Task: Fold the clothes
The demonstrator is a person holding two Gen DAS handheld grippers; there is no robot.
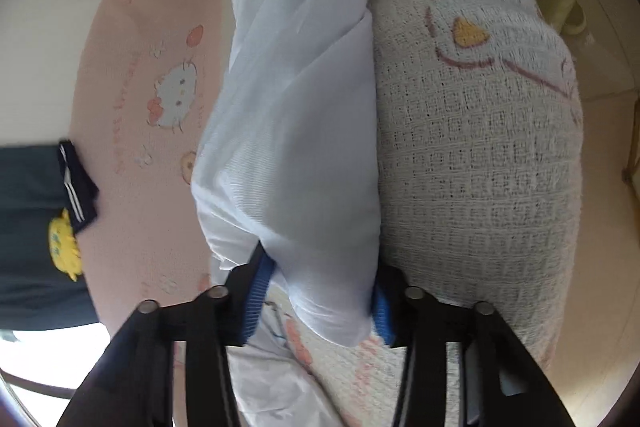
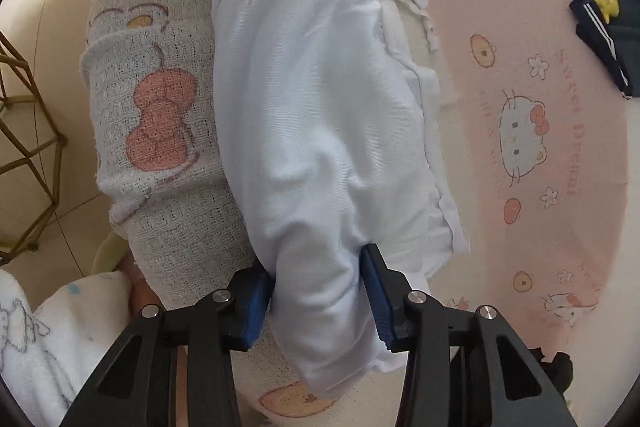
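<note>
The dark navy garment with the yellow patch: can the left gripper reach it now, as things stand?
Probably not yet. The left gripper is shut on the white garment, so it is occupied. The navy garment lies off to the side on the pink cartoon sheet, with nothing in between, so the path looks free after a release.

One pale blue-white thin cloth garment (image 2: 320, 115) lies bunched in a long roll. Against one long side of it lies one grey-white waffle-knit blanket with a pink bow motif (image 2: 168, 107); on its other side spreads one pink cartoon-cat printed sheet (image 2: 540, 147). Beyond that sheet, well apart from the garment, lies one dark navy garment with white stripes and a yellow patch (image 2: 600, 11). Two black grippers with blue pads: the left gripper (image 1: 318, 297) and the right gripper (image 2: 318, 297).
</note>
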